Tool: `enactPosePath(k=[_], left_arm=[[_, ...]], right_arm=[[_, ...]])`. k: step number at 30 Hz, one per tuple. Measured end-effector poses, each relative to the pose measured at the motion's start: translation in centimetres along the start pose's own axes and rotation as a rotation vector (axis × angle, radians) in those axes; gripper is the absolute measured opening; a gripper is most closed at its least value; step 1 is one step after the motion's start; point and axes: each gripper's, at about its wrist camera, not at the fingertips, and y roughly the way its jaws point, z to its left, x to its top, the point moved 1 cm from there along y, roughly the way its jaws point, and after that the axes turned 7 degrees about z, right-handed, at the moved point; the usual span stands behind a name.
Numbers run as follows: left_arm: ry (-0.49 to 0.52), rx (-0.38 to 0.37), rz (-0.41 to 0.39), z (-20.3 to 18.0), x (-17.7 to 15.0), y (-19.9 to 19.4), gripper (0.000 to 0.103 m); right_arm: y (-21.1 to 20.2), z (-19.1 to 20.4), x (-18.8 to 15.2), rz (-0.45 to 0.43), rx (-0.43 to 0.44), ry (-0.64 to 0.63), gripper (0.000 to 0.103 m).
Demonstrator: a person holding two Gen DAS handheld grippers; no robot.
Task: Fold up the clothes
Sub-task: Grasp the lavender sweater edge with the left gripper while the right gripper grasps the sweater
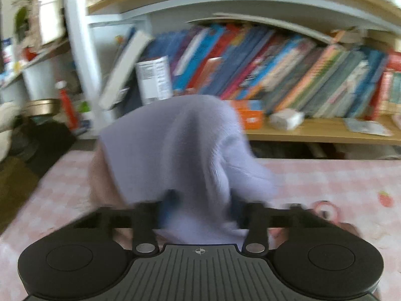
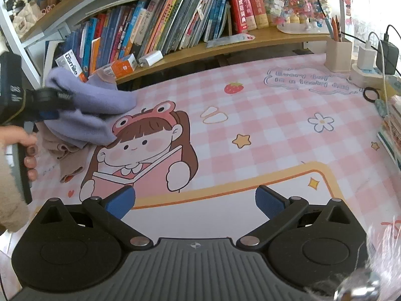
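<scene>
Blue-padded fingers of the right claw (image 2: pixel 195 200) stand wide apart over the pink checked desk mat (image 2: pixel 263 130), with nothing between them. Farther out and to that view's left, the left claw (image 2: pixel 51 106) is clamped on a lavender knitted garment (image 2: pixel 95 105), which bunches around its fingers and rises in a hump above the mat. The left wrist view, though blurred, shows the same: the left claw (image 1: pixel 200 210) nearly closed on cloth, the lavender garment (image 1: pixel 180 150) draped up and over it. A beige garment (image 2: pixel 67 155) lies flat on the mat beneath the lavender one, touching it. A person's hand (image 2: pixel 22 148) grips the left claw's handle. Behind the mat, a shelf (image 2: pixel 225 45) carries leaning books (image 2: pixel 155 25) and small boxes.

Risk, as a judgement: the grip appears to take a thick wad, not a single edge, so the fold may come out crooked. The beige garment could be dragged along where the two cling. A swing toward the shelf could knock over the boxes.
</scene>
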Motion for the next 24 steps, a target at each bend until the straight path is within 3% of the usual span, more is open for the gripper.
enactPosePath(k=[5, 8, 15, 17, 24], left_arm=[[0.025, 0.03, -0.023, 2.1, -1.9, -1.6, 0.01], [0.069, 0.017, -0.055, 2.9, -3.2, -4.3, 0.01], [0.133, -0.02, -0.191, 5.0, -5.4, -12.9, 0.009], [0.13, -0.016, -0.218, 5.6, -5.8, -15.2, 0.009], [0.151, -0.01, -0.252, 5.7, -8.1, -20.5, 0.009]], right_arm=[[-0.3, -0.3, 0.3, 0.022, 0.058, 0.012, 0.103], [0.1, -0.4, 0.8, 0.056, 0.15, 0.059, 0.103], [1.7, 0.0, 3.5, 0.179, 0.609, 0.28, 0.103], [2.1, 0.8, 4.2, 0.218, 0.691, 0.312, 0.103], [4.6, 2.3, 3.8, 0.372, 0.769, 0.483, 0.103]])
